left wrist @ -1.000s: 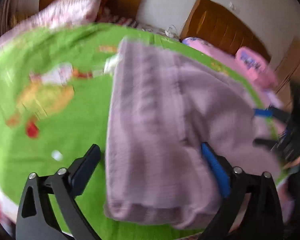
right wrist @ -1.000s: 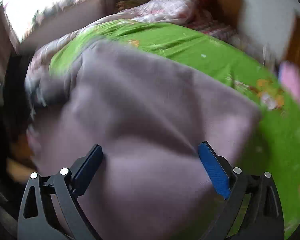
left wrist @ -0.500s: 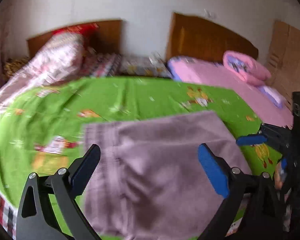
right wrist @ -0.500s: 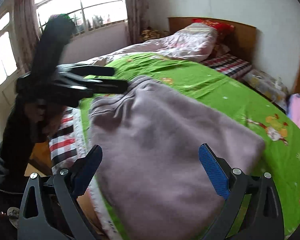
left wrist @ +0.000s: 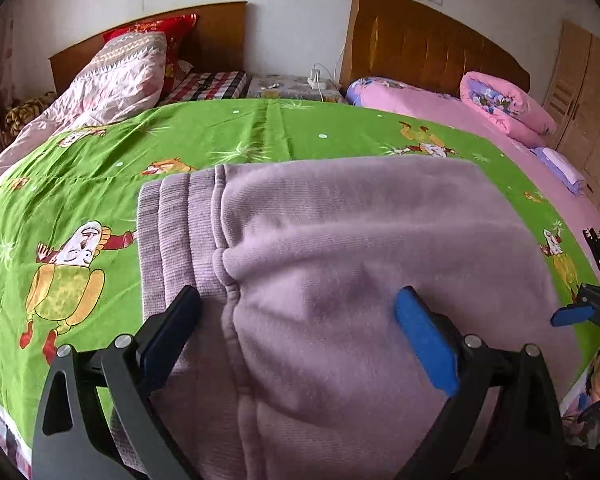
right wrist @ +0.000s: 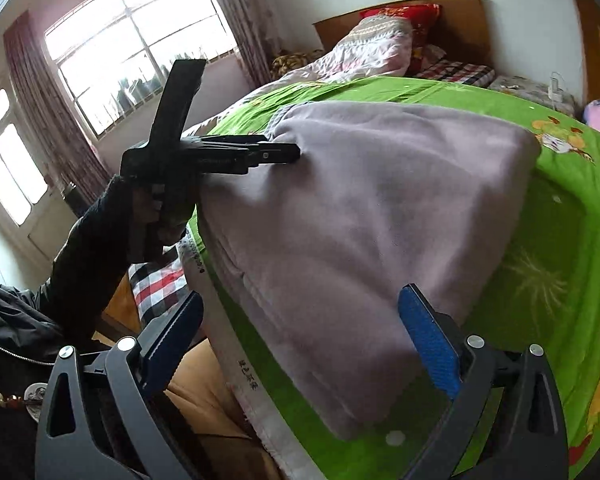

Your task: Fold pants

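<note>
Green cartoon-printed sheet [left wrist: 228, 140] covers the bed, with a wooden headboard [left wrist: 220, 28] at the far end and a white wall behind it. A pink-and-white quilt [left wrist: 116, 76] is bundled at the far left of the bed, a red pillow [left wrist: 172, 28] behind it. To the right stands a second bed in pink bedding [left wrist: 432, 112] with its own darker headboard [left wrist: 432, 44] and a rolled pink quilt [left wrist: 504, 104]. In the right wrist view a large window [right wrist: 140, 44] with a reddish curtain [right wrist: 48, 108] fills the far left wall.

The pants [left wrist: 340, 280], a soft mauve knit, lie folded into a thick rectangle on the near part of the sheet, close to the bed's near edge. Their ribbed waistband [left wrist: 180, 232] runs along the left side.

The left claw [left wrist: 300, 332] hangs just above the near part of the pants, its two fingers spread wide with nothing between the blue pads [left wrist: 424, 340]. In the right wrist view it reaches in from the left, its tip at the left edge of the pants; whether it touches the fabric there I cannot tell.

The right claw [right wrist: 304, 340] is also spread wide and holds nothing, poised over the near right corner of the folded pants. It shows at the far right edge of the left wrist view, just beside the pants.
</note>
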The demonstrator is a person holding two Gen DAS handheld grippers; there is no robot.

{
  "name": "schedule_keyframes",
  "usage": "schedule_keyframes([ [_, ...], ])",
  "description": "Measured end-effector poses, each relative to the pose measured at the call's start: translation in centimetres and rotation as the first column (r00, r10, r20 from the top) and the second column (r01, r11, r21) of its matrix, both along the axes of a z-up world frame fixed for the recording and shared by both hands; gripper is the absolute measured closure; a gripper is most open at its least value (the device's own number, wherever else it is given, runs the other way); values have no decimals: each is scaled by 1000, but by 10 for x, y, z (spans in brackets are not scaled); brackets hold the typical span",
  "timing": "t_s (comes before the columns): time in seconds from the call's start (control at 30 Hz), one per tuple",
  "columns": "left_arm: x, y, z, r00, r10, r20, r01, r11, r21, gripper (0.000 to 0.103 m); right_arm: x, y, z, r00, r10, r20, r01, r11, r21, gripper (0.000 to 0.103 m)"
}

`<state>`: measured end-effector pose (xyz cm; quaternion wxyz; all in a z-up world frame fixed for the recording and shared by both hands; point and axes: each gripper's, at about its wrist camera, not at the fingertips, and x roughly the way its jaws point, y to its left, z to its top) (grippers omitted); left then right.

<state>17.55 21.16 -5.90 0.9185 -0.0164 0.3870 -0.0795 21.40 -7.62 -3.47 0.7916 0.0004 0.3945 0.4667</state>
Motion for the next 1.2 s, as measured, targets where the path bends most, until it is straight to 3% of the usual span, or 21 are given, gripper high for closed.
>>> schedule_keyframes([
  [0.23,-5,-2,-1,1000,14,28,-14,1000,16,4,-14,-14,4,999,-49,-8,49,995,88,8],
  [0.37,-6,-2,-1,999,22,32,-23,1000,16,4,-14,-21,0,996,-84,-23,85,993,78,7],
  [0.53,-8,-2,0,999,31,35,-31,999,24,4,-13,-29,-9,964,-250,-92,249,968,-30,6],
  [0.67,-8,-3,0,999,35,35,-36,999,32,4,-36,-35,23,956,-294,5,292,951,98,6],
  [0.8,-8,-3,0,998,42,40,-44,998,33,4,-56,-3,59,969,-210,132,194,973,125,6],
  [0.9,-10,-4,0,998,51,42,-52,998,35,4,-55,37,42,986,-111,121,111,994,15,5],
  [0.97,-10,-5,0,998,50,39,-51,998,40,4,-47,51,17,993,-104,56,108,992,-70,4],
  [1.03,-9,-5,0,998,48,38,-50,998,43,4,-51,46,9,992,-94,88,97,995,-28,4],
  [1.1,-10,-5,0,998,52,42,-54,997,47,4,-52,38,13,993,-97,66,98,995,-10,5],
  [1.2,-11,-5,-1,996,62,58,-65,996,57,4,-56,22,22,988,-137,77,140,990,-26,5],
])
